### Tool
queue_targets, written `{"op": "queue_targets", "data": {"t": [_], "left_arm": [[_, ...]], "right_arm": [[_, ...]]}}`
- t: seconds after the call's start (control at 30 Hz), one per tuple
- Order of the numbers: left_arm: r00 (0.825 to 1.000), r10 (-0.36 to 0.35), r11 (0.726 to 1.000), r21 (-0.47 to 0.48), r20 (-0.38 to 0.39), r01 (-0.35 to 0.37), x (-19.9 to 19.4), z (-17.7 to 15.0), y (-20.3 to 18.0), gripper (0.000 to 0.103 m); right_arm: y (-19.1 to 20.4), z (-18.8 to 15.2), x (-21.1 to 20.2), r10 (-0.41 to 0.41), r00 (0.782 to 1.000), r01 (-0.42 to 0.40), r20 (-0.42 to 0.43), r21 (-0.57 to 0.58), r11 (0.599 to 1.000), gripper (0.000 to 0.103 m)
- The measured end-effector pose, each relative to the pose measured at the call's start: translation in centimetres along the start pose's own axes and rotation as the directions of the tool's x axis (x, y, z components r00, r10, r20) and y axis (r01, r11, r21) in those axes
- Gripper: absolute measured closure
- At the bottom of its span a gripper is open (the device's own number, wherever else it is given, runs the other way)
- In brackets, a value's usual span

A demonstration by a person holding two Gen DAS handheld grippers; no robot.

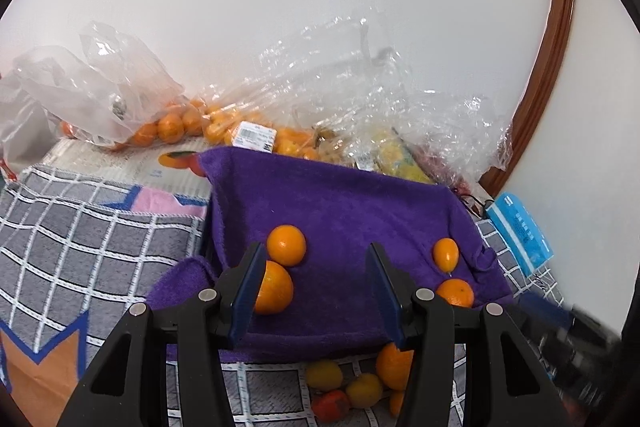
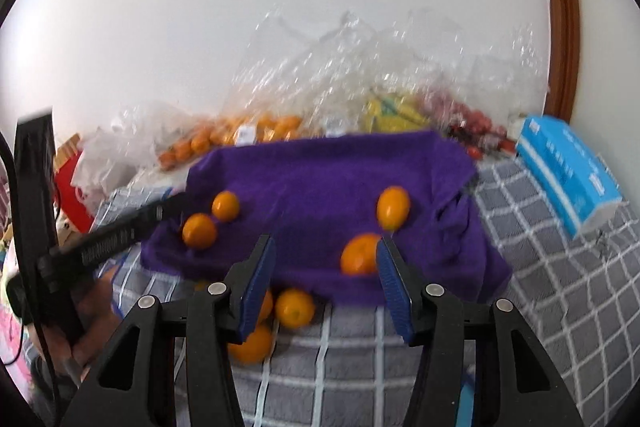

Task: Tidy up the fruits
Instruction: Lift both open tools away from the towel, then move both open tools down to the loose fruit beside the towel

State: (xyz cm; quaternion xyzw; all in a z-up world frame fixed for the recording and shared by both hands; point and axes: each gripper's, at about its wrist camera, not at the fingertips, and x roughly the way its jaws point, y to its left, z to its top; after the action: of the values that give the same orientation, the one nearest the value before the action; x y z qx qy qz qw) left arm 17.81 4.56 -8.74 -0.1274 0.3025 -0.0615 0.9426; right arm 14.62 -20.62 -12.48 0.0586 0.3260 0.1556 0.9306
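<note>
Sorting: fruit onto the purple towel.
Left gripper: released, empty; oranges just left of its jaws.
Right gripper: released, empty; orange ahead by its right finger.
Next: judged, reach loose fruit below the grippers.

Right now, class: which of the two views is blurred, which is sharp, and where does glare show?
Right wrist view: smeared throughout, the oranges and blue box soft-edged. Left wrist view: crisp, the purple towel nap visible. Glare: white glints on the clear plastic bags in both.
</note>
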Motion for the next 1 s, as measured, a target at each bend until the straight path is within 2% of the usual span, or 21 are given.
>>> {"op": "queue_targets", "data": {"t": [0.1, 0.27, 0.8, 0.87, 0.93, 1.0], "left_arm": [[1.0, 0.016, 1.0, 0.008, 0.014, -0.016, -0.3, 0.1, 0.1, 0.053], [1.0, 0.003, 1.0, -0.004, 0.023, -0.003, -0.7, 0.4, 0.3, 0.053], [1.0, -0.02, 1.0, -0.018, 0.004, 0.02, -1.4, 0.9, 0.2, 0.053], [1.0, 0.022, 1.0, -0.019, -0.01, -0.023, -1.6, 1.2, 0.0, 0.053], [0.999, 0.031, 1.0, -0.005, 0.008, -0.031, -2.2, 1.4, 0.0, 0.053], [0.999, 0.049, 0.999, 0.01, -0.011, -0.049, -2.7, 1.5, 0.2, 0.053]], "right_arm": [[0.7, -1.5, 0.8, -0.004, 0.999, 0.003, -0.049, -0.017, 1.0, 0.056], [1.0, -2.8, 1.8, -0.005, 0.995, 0.005, -0.096, -0.006, 1.0, 0.066], [2.4, -3.7, 3.1, -0.04, 0.985, 0.031, -0.169, -0.06, 0.998, 0.07], [2.6, -3.6, 3.2, -0.043, 0.984, 0.032, -0.171, -0.065, 0.997, 0.07], [2.7, -3.4, 3.2, -0.037, 0.984, 0.026, -0.177, -0.068, 0.997, 0.07], [2.8, -3.2, 3.2, -0.033, 0.983, 0.019, -0.182, -0.076, 0.997, 0.07]]}}
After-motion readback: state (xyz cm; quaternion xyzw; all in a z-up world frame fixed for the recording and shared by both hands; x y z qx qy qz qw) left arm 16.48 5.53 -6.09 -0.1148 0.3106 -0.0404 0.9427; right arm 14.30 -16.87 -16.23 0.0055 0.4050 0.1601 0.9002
